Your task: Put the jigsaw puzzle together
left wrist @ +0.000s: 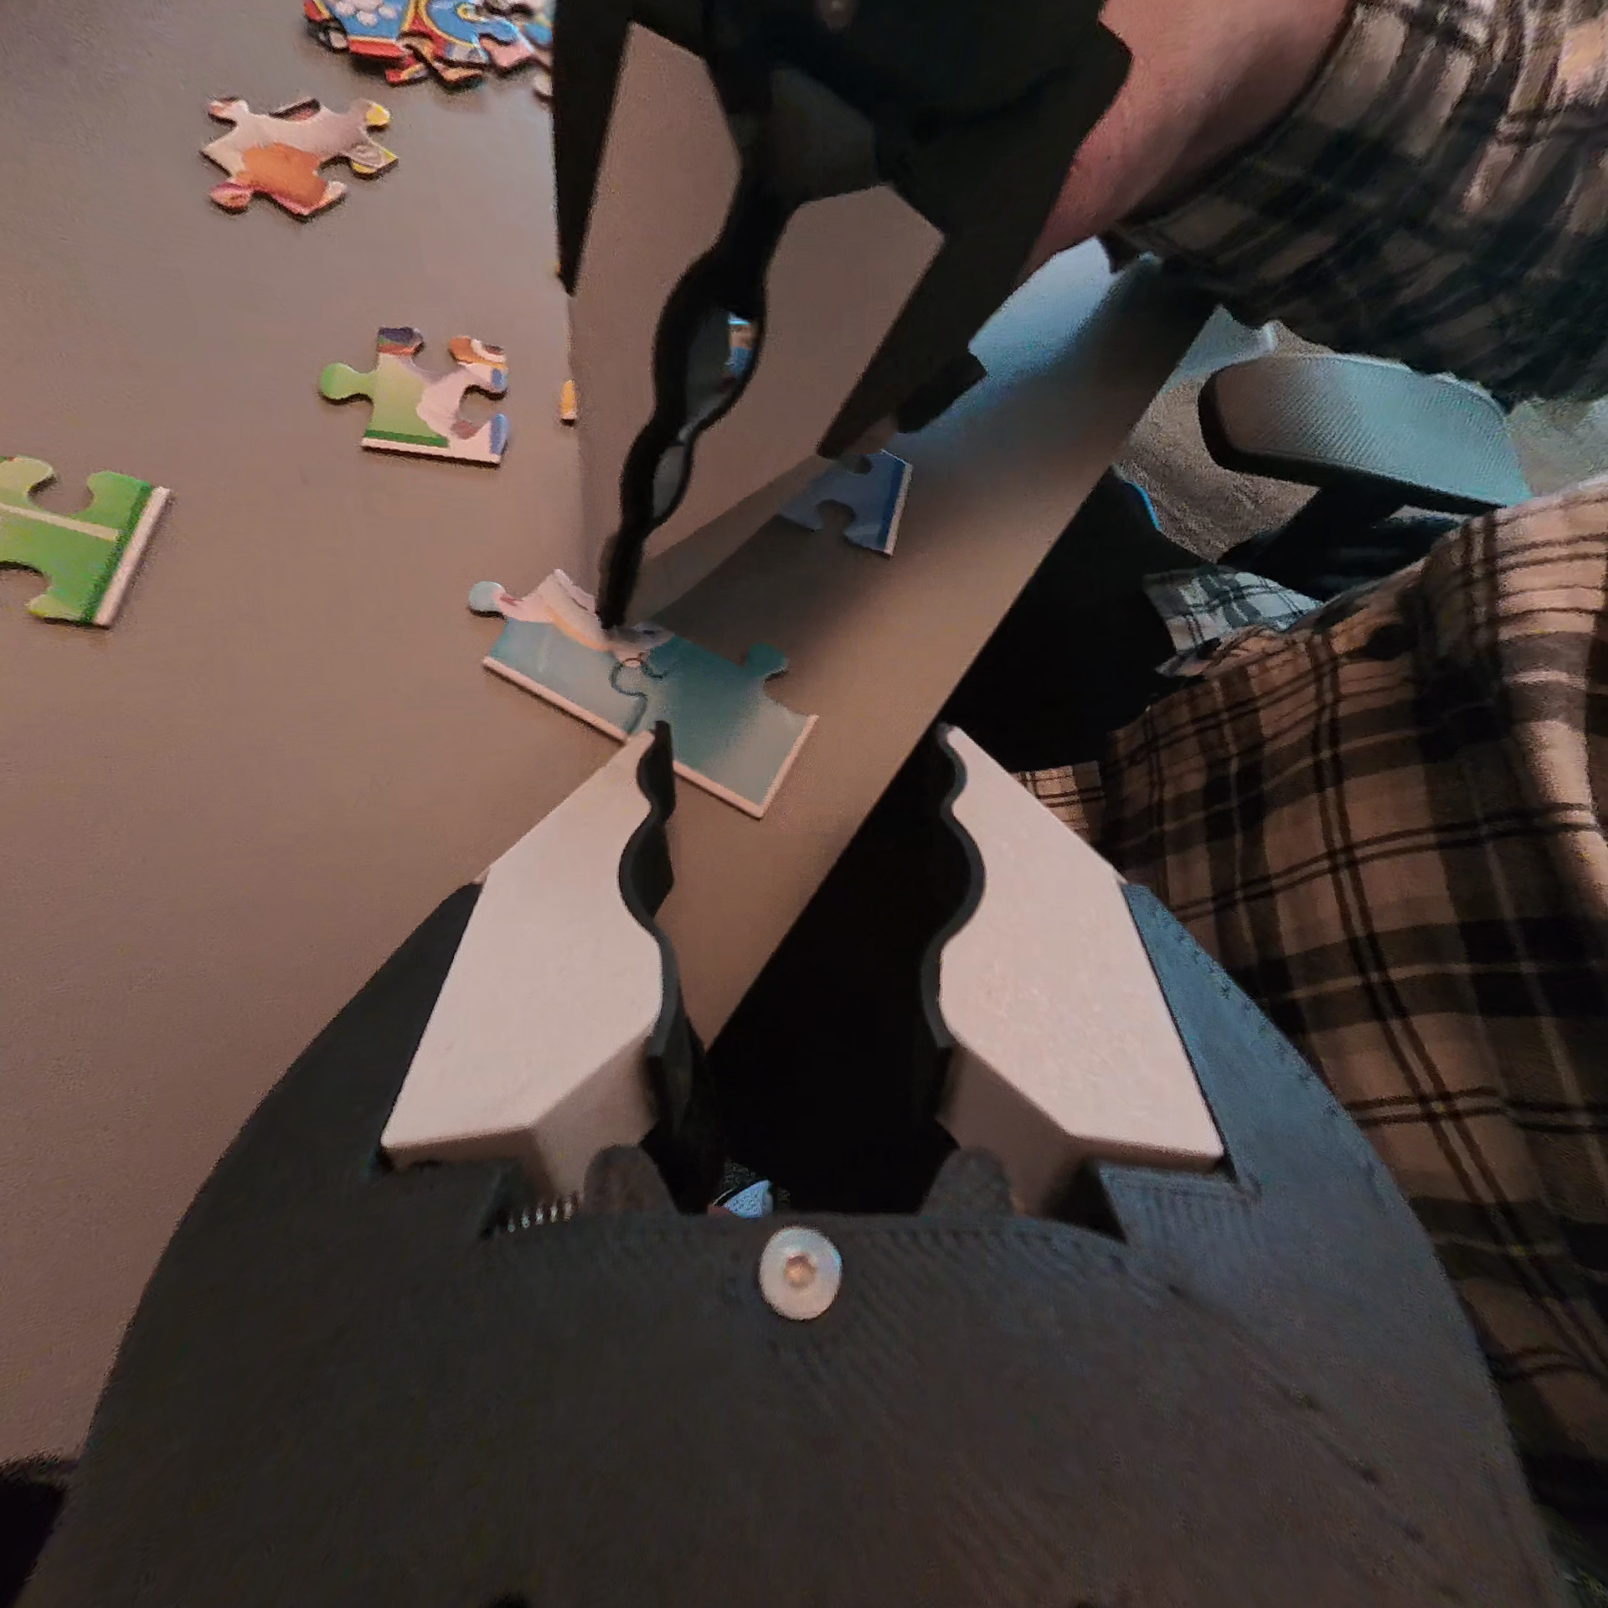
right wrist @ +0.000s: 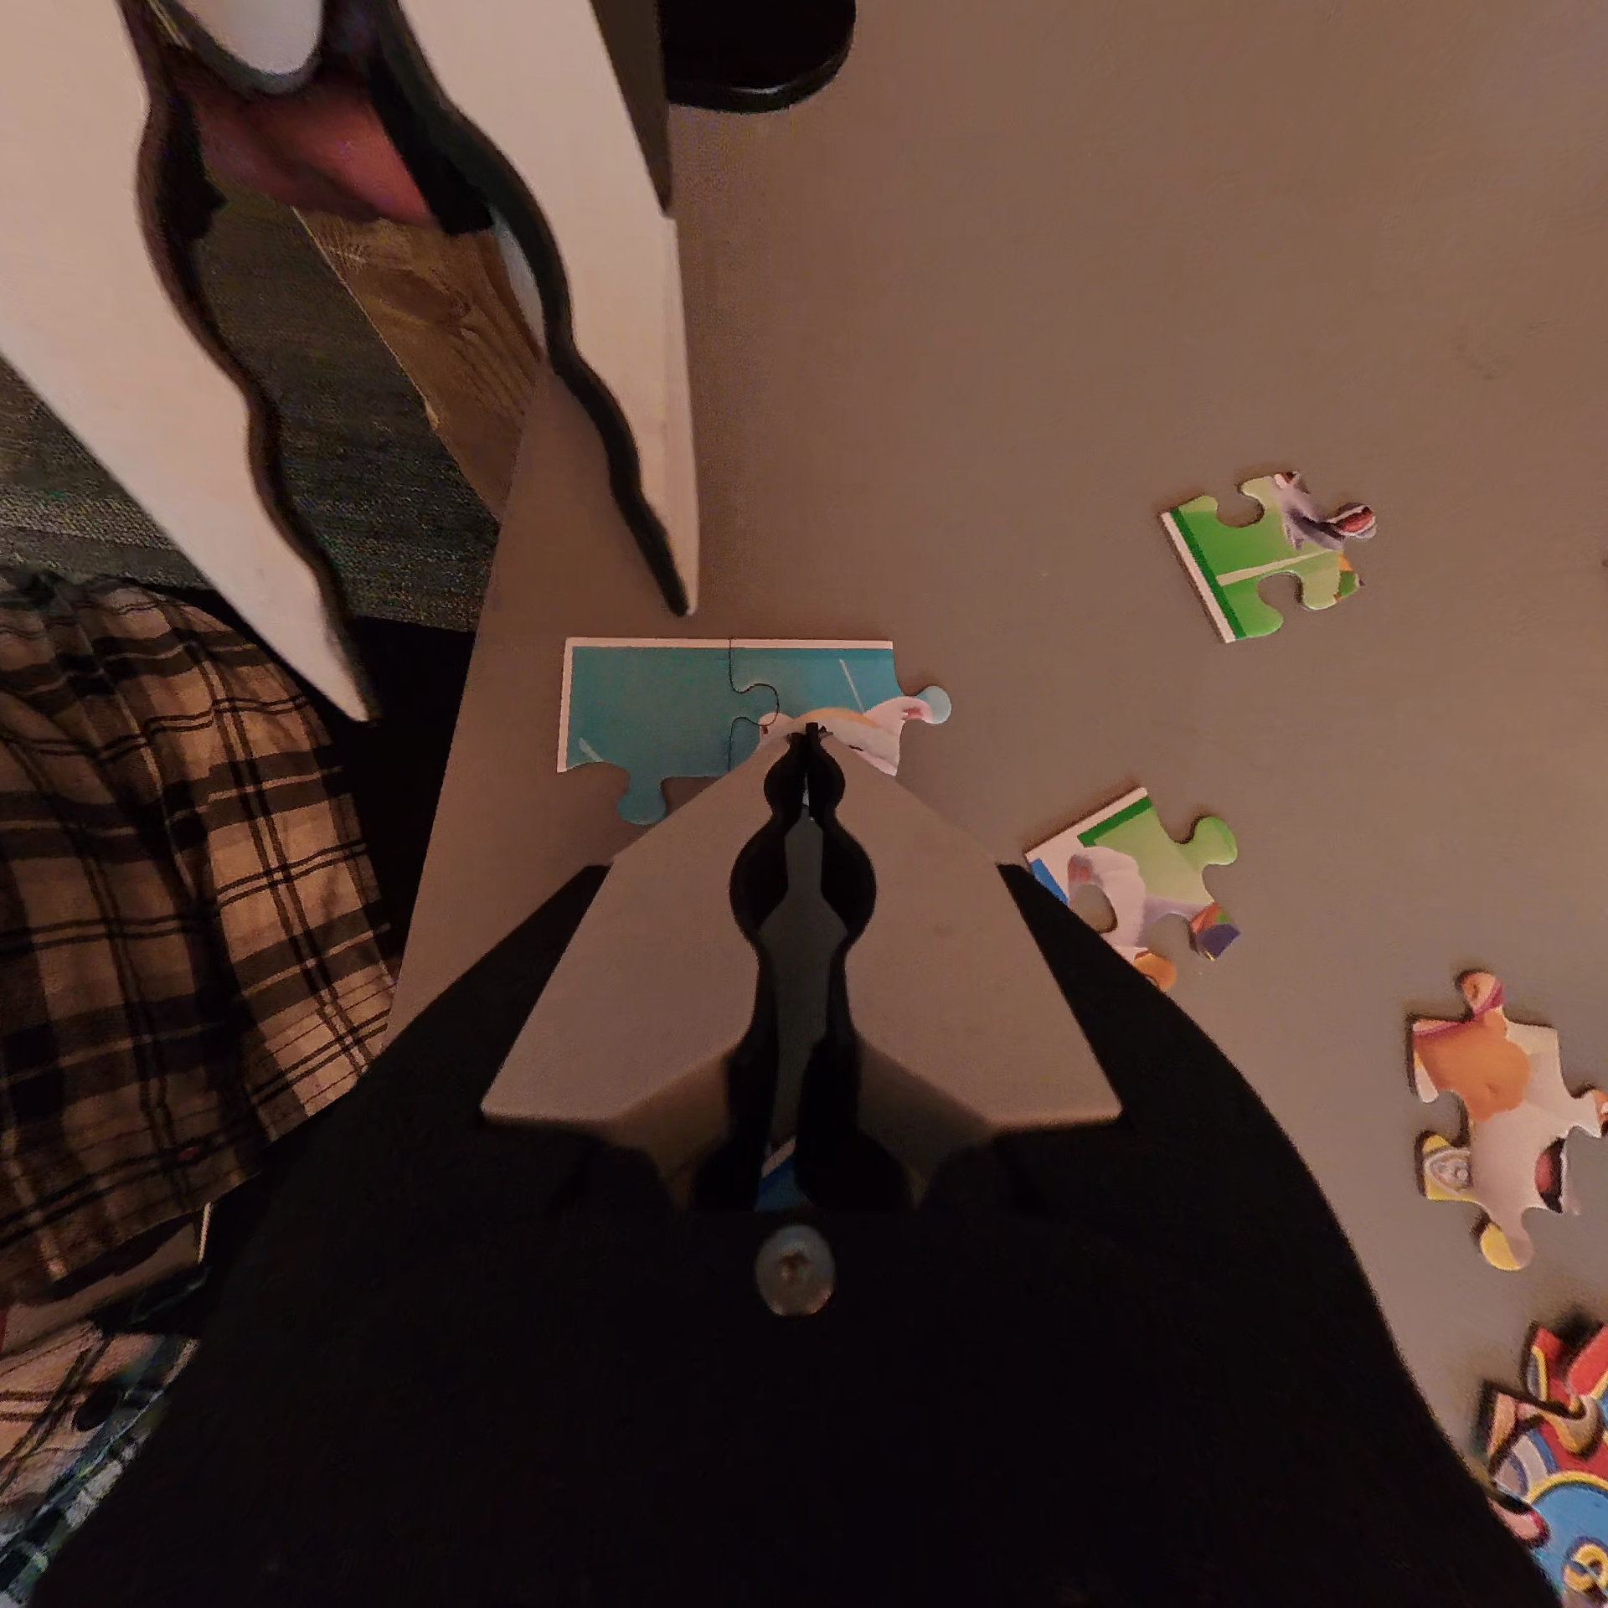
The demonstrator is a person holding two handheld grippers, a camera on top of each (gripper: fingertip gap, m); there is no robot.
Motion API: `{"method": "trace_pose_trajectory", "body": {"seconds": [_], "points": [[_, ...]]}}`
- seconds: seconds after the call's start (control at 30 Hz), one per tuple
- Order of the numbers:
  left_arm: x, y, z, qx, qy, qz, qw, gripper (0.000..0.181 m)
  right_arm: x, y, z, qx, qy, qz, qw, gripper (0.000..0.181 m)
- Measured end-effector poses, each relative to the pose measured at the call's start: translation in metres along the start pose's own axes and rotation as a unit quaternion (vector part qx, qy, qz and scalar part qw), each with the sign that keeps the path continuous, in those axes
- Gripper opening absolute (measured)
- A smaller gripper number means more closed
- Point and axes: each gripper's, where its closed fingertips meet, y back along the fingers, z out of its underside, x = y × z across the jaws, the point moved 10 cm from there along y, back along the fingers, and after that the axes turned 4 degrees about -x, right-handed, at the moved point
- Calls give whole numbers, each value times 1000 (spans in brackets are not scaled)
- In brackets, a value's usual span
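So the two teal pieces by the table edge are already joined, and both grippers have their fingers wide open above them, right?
Not quite. Only the left gripper is open. The right gripper has its fingers closed, tips down on the joined teal pieces, as the right wrist view shows. The pieces are indeed joined at the table edge.

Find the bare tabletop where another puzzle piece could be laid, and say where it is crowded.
Free: the wide stretch of table beyond the joined blue pieces, past the green edge piece. Crowded: near the table edge, where both tools meet at the blue pieces, and among the loose pieces leading to the pile.
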Motion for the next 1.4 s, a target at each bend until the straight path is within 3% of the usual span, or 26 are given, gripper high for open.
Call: {"method": "trace_pose_trajectory", "body": {"seconds": [0.43, 0.63, 0.77, 0.9, 1.2, 1.4], "points": [[-5, -13, 0, -9, 1, -9, 1000, 61, -4, 1, -4, -20, 17, -3, 1000, 0], [-9, 2, 0, 28, 9, -14, 999, 61, 11, 37, 4, 23, -27, 21, 999, 0], [-8, 1, 1, 14, -6, -18, 1000, 61, 7, 58, 22, 1, -54, 2, 999, 27], [-2, -6, -2, 4, -24, -17, 1000, 62, -7, 68, 41, -37, -53, -12, 998, 38], [23, -20, -12, 13, -77, -17, 997, 61, -47, 52, 56, -51, -31, -36, 998, 43], [55, -44, -11, -11, -190, -73, 979, 63, -63, 48, 54, -25, -37, -50, 998, 39]]}}
